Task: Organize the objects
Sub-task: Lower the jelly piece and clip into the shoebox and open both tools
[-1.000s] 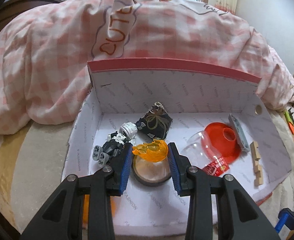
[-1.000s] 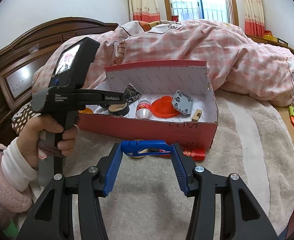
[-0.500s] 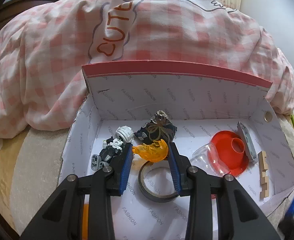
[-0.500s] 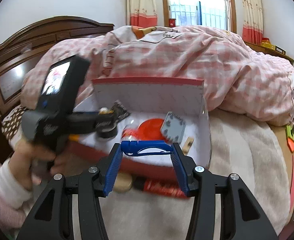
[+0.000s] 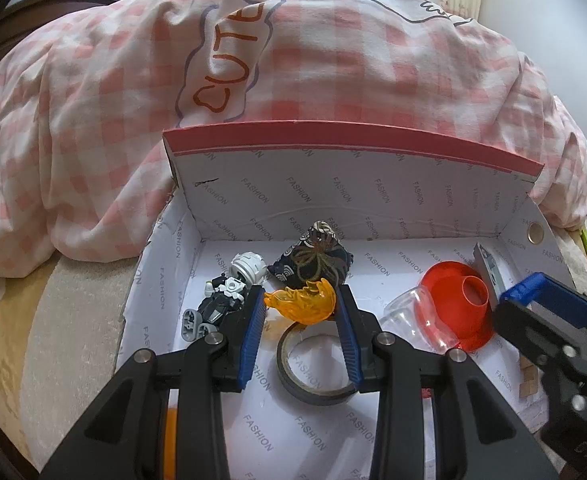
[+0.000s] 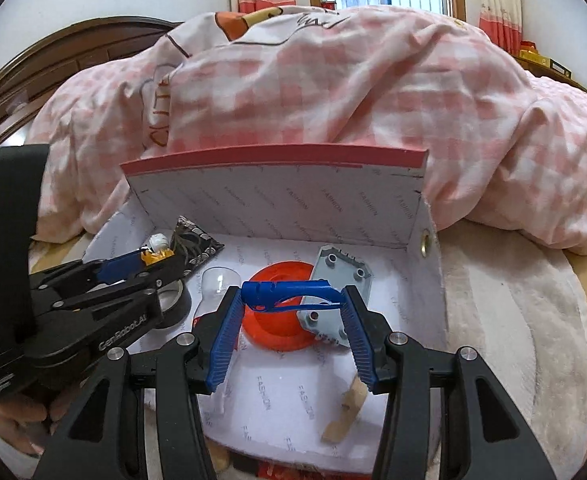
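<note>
Left claw (image 5: 299,308) clamped on orange flame piece (image 5: 301,305), moved deeper over box (image 5: 349,148), above tape roll (image 5: 313,368). Right claw (image 6: 291,300) clamped on blue clip (image 6: 289,290), a second ago outside the front wall, now over funnel (image 6: 277,324) inside. Both likely ready to drop.

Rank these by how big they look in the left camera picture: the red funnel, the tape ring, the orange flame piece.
1. red funnel and tape ring: look about alike, and the tape lies nearer the camera, so unranked.
2. orange flame piece, smallest, held in the left gripper.
</note>
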Demonstrator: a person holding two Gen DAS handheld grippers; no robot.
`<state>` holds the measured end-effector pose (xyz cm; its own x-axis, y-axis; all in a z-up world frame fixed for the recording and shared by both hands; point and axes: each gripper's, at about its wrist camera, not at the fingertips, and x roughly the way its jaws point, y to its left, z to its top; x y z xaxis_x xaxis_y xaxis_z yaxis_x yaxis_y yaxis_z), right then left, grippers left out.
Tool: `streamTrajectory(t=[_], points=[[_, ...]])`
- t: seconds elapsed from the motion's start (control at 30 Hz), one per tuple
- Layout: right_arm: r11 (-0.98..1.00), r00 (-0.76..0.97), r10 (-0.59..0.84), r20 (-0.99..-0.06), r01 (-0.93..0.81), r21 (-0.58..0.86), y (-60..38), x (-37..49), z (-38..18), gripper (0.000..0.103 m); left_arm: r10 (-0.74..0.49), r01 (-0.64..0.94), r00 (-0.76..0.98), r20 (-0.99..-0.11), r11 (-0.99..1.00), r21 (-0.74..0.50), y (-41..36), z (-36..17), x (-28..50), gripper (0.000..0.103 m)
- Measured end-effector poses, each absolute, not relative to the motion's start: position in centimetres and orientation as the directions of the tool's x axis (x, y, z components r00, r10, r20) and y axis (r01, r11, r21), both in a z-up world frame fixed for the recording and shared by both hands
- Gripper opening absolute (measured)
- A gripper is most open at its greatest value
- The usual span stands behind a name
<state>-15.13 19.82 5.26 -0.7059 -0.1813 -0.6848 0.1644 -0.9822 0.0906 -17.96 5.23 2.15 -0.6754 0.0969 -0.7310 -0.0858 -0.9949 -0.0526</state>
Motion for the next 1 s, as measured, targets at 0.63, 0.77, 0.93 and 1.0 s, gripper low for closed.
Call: streamTrajectory(t=[0.63,0.77,0.93,1.0], points=[[-0.982,-0.7,-0.163,-0.696,0.182,0.047,18.7,-16.5,4.3,0.058,0.073,-0.078,-0.673,-0.736,-0.997,-0.028,5.1,1.7,-15.9,0.058],[-0.982,-0.707,-0.175,-0.685,0.171,0.074,19.1,-16.0,4.8,0.061,0.083,-0.086,-0.665,-0.742,-0.996,-0.034,5.2,1.7,-15.1,0.059],[-0.98,-0.727,-0.192,-0.659,0.178,0.089,19.2,-14.7,5.4,0.061,0.095,-0.1,-0.678,-0.729,-0.994,-0.036,5.1,2.4,-13.3,0.059],[-0.979,-0.74,-0.2,-0.642,0.17,0.109,19.4,-14.0,5.7,0.062,0.105,-0.105,-0.686,-0.72,-0.993,-0.044,5.1,2.8,-12.3,0.059]])
